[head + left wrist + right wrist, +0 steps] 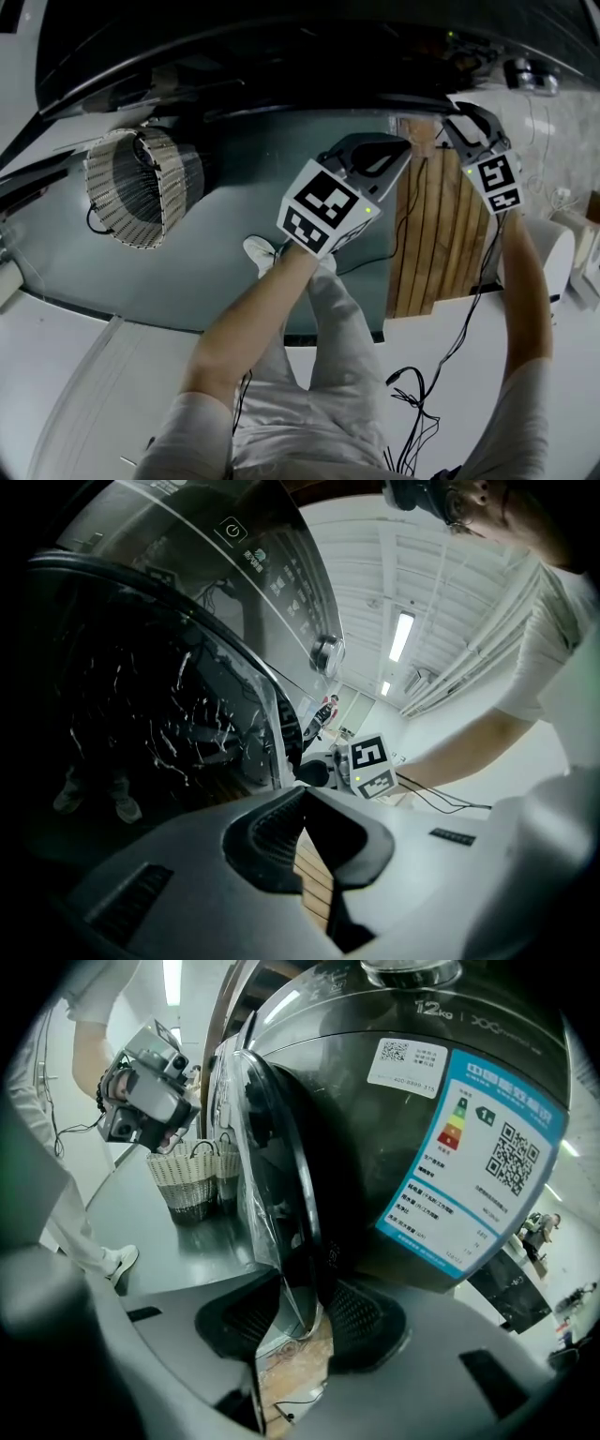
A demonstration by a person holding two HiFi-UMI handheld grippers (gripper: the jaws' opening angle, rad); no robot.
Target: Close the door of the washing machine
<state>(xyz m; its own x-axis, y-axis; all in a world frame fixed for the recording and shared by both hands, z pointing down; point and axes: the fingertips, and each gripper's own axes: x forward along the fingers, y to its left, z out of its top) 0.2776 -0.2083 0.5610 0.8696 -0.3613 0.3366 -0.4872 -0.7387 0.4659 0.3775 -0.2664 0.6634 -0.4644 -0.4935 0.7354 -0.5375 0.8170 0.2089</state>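
The washing machine's dark round door (281, 1194) stands ajar from the grey drum housing (422, 1101). My right gripper (300, 1321) is open, and the door's rim runs down between its two pads (361, 1321) without being pressed. In the head view the right gripper (459, 108) sits at the door's edge (281, 80), top right. My left gripper (398, 150) is shut and holds nothing. It hovers beside the door glass (159, 696), its tips (302, 794) close to the rim. The right gripper's marker cube (370, 766) shows just beyond.
A woven basket (141, 187) stands on the grey floor left of the machine. Wooden slats (436, 234) lie under the right gripper and black cables (412, 412) trail over the white floor. The person's legs and a white shoe (262, 253) are below the arms.
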